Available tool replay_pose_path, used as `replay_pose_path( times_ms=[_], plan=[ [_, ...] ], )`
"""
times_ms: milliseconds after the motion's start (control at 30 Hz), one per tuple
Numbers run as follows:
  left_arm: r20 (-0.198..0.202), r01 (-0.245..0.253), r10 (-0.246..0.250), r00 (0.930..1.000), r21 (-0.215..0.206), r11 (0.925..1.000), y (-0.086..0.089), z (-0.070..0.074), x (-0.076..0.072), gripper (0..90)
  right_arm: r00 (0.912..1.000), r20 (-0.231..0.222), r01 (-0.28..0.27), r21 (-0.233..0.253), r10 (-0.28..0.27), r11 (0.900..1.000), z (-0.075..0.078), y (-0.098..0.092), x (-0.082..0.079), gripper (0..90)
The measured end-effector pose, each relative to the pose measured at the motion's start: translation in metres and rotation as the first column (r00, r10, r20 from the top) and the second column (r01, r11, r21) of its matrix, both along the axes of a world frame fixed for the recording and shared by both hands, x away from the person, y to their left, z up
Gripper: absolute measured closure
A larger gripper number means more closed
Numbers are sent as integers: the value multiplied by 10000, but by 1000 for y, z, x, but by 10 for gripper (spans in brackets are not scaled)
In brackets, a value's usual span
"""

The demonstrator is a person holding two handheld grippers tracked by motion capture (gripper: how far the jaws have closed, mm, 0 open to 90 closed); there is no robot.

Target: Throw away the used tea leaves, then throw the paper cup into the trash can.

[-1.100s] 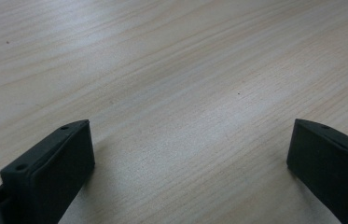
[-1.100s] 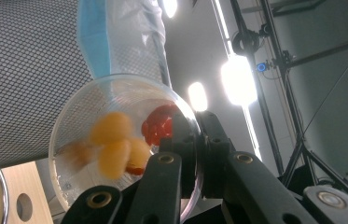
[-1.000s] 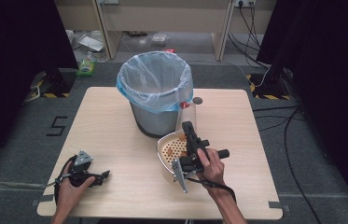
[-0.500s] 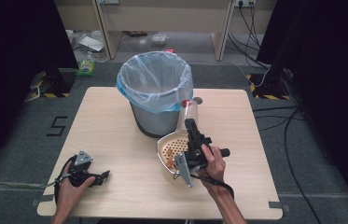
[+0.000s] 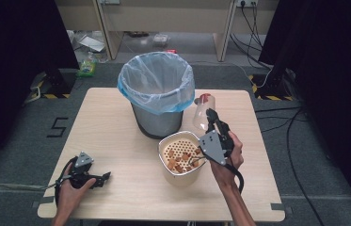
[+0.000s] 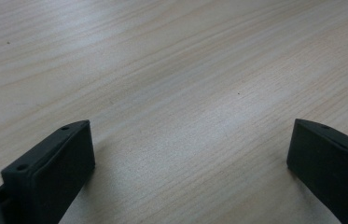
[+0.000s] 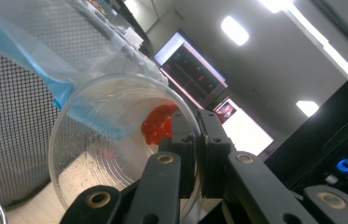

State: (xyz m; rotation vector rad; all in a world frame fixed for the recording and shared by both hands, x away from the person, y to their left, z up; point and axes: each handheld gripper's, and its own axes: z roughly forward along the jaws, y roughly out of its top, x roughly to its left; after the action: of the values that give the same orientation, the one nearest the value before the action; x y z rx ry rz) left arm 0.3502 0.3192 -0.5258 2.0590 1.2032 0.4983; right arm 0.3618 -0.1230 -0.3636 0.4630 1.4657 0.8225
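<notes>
Right tongs (image 5: 209, 114), raised in the person's right hand (image 5: 228, 155), are pinching the rim of a clear plastic cup (image 7: 115, 140) tipped beside the bin (image 5: 156, 96), something red inside. Left tongs (image 5: 105, 176) are resting wide open on the table (image 5: 116, 122).

Ceiling lights (image 7: 235, 29) glare overhead; the wooden surface (image 6: 171, 93) shines softly, its surroundings dark, and close-up edges blur.
</notes>
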Motion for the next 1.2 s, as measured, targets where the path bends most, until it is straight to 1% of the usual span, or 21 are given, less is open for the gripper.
replay_pose_path(
  times_ms=[67, 100, 133, 233, 300, 367, 433, 467, 500, 533, 567, 633, 667, 733, 767, 800, 833, 867, 900, 1067, 1200],
  plan=[
    [-11, -13, 13, 10000, -21, 10000, 0, 0, 0, 0, 9999, -132, 44, 180, -42, 9998, 2, -4, 4, 868],
    [-13, -15, 15, 10000, -21, 10000, 0, 0, 0, 0, 9998, -210, 21, 374, -13, 9993, 4, -6, 7, 867],
    [-13, -15, 15, 10000, -21, 10000, 0, 0, 0, 0, 9998, -210, 21, 374, -13, 9993, 4, -6, 7, 867],
    [-19, -32, 31, 10000, -67, 10000, 0, 0, 0, 0, 9991, -430, 47, 886, -9, 9961, 8, -14, 14, 867],
    [-29, -42, 41, 10000, -77, 10000, 0, 0, 1, 0, 9988, -494, 90, 966, -42, 9953, 13, -17, 19, 867],
    [-27, -46, 46, 10000, -65, 10000, 0, 0, 1, 0, 9975, -707, 8, 1302, 85, 9915, 22, -21, 29, 867],
    [-27, -47, 46, 10000, -71, 10000, 0, 0, 1, 0, 9973, -722, 9, 1353, 89, 9908, 24, -21, 32, 867],
    [-21, -40, 40, 10000, -56, 10000, 0, 0, 1, 0, 9966, -802, -54, 1476, 174, 9890, 31, -20, 38, 867],
    [-29, -46, 46, 10000, -70, 10000, 0, 0, 0, 0, 9966, -802, -54, 1476, 174, 9890, 31, -20, 38, 867],
    [-20, -39, 39, 10000, -56, 10000, 0, 0, 1, 0, 9959, -875, -86, 1472, 216, 9891, 37, -19, 43, 867],
    [-27, -46, 46, 10000, -69, 10000, 0, 0, 1, 0, 9959, -875, -86, 1472, 216, 9891, 37, -19, 43, 867],
    [-18, -38, 38, 10000, -51, 10000, 0, 0, 1, 0, 9941, -1040, -143, 1680, 321, 9857, 48, -16, 50, 867],
    [-18, -38, 38, 10000, -51, 10000, 0, 0, 1, 0, 9941, -1040, -143, 1680, 321, 9857, 48, -16, 50, 867],
    [-26, -45, 44, 10000, -64, 10000, 0, 0, 1, 0, 9930, -1108, -210, 1777, 412, 9839, 60, -12, 57, 866],
    [-26, -45, 45, 10000, -65, 10000, 0, 0, 1, 0, 9930, -1108, -210, 1777, 412, 9839, 60, -12, 57, 866],
    [-28, -44, 43, 10000, -65, 10000, 0, 0, 1, 0, 9928, -1128, -206, 1761, 409, 9842, 68, -10, 62, 866],
    [-28, -44, 43, 10000, -65, 10000, 0, 0, 1, 0, 9928, -1128, -206, 1761, 409, 9842, 68, -10, 62, 866],
    [-27, -44, 44, 10000, -64, 10000, 0, 0, 1, 0, 9930, -1125, -169, 1753, 371, 9844, 75, -7, 66, 866],
    [-27, -44, 44, 10000, -64, 10000, 0, 0, 1, 0, 9930, -1125, -169, 1753, 371, 9844, 75, -7, 66, 866],
    [-26, -44, 44, 10000, -65, 10000, 0, 0, 1, 0, 9923, -1171, -201, 1745, 410, 9844, 90, -2, 76, 866],
    [1, -42, 42, 10000, -34, 10000, 0, 0, 0, 0, 9922, -1169, -238, 1554, 423, 9876, 102, 7, 88, 866]
  ],
)
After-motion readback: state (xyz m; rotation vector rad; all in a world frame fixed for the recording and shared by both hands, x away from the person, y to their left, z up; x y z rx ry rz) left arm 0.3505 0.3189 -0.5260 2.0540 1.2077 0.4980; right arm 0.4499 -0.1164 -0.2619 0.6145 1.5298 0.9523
